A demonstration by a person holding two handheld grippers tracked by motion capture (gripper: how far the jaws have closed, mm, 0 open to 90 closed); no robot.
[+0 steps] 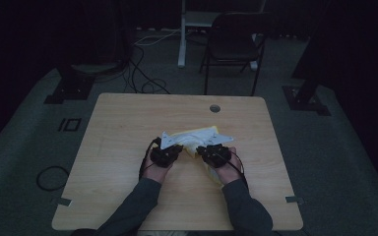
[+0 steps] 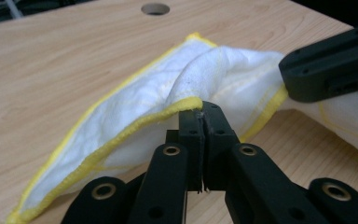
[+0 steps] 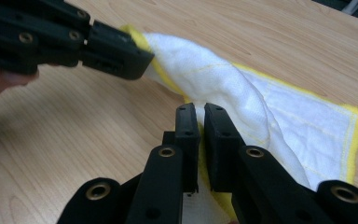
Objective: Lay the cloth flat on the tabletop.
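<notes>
The white cloth (image 1: 192, 139) with yellow edges lies near the middle of the table (image 1: 118, 128), stretching left to right between the two hands. The left gripper (image 2: 202, 111) pinches its yellow edge tight. The right gripper (image 3: 200, 112) is closed on the cloth's near right part.

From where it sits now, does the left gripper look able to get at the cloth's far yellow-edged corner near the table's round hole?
Probably yes. The left gripper is shut on the near hem of the cloth, and the bare table between it and that corner looks unobstructed. It would have to let go first; the right gripper also pinches the cloth.
</notes>
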